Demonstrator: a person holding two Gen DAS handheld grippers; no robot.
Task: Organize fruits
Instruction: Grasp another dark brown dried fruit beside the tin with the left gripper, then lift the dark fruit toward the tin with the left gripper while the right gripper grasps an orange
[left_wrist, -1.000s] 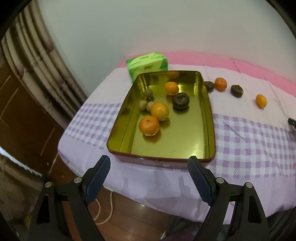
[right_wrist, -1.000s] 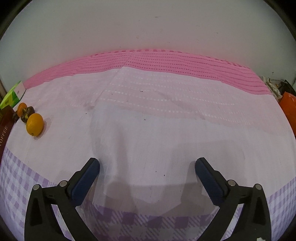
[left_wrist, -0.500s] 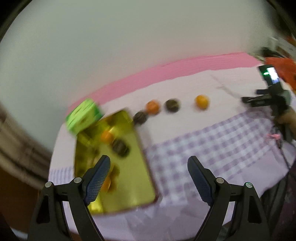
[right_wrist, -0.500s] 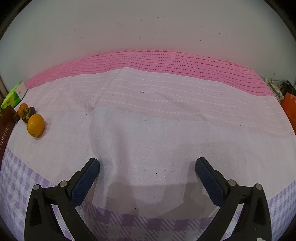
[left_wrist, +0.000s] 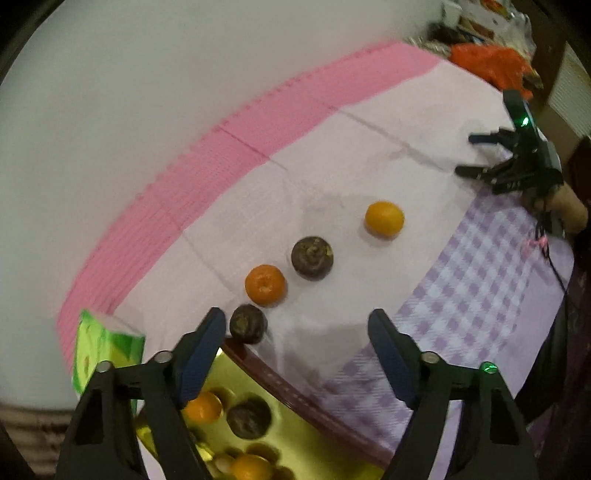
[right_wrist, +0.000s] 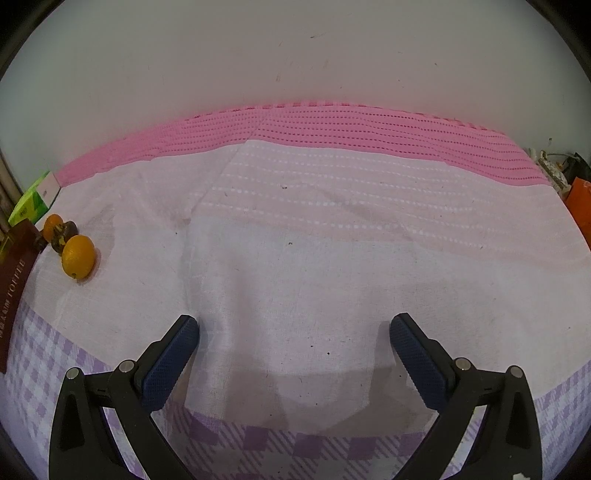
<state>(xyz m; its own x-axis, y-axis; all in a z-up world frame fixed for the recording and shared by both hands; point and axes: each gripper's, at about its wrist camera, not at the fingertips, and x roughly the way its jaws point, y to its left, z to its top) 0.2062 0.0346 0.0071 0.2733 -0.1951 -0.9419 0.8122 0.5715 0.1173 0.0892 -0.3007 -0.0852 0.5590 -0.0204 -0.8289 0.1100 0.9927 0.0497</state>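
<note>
Four fruits lie in a row on the pale cloth in the left wrist view: a small dark fruit (left_wrist: 248, 324), an orange (left_wrist: 265, 284), a larger dark fruit (left_wrist: 312, 256) and a yellow-orange one (left_wrist: 384, 218). My left gripper (left_wrist: 295, 328) hangs over the near end of this row. Its jaws are closing with nothing between them, and the small dark fruit lies just past the left fingertip. The gold tray (left_wrist: 280, 376) below holds oranges and a dark fruit (left_wrist: 249, 417). My right gripper (right_wrist: 295, 332) stands open over bare cloth, far from the yellow-orange fruit (right_wrist: 77, 256).
A green box (left_wrist: 107, 350) stands by the tray's far corner near the wall. The right gripper (left_wrist: 465, 155) and a hand show at the table's right end, with orange clutter (left_wrist: 487, 62) behind. The tray's dark red side (right_wrist: 14, 280) is at the right view's left edge.
The left view has swung and rolled from above the tray to the row of fruits on the cloth beside it, and its jaws stand narrower. The right gripper has not moved.
</note>
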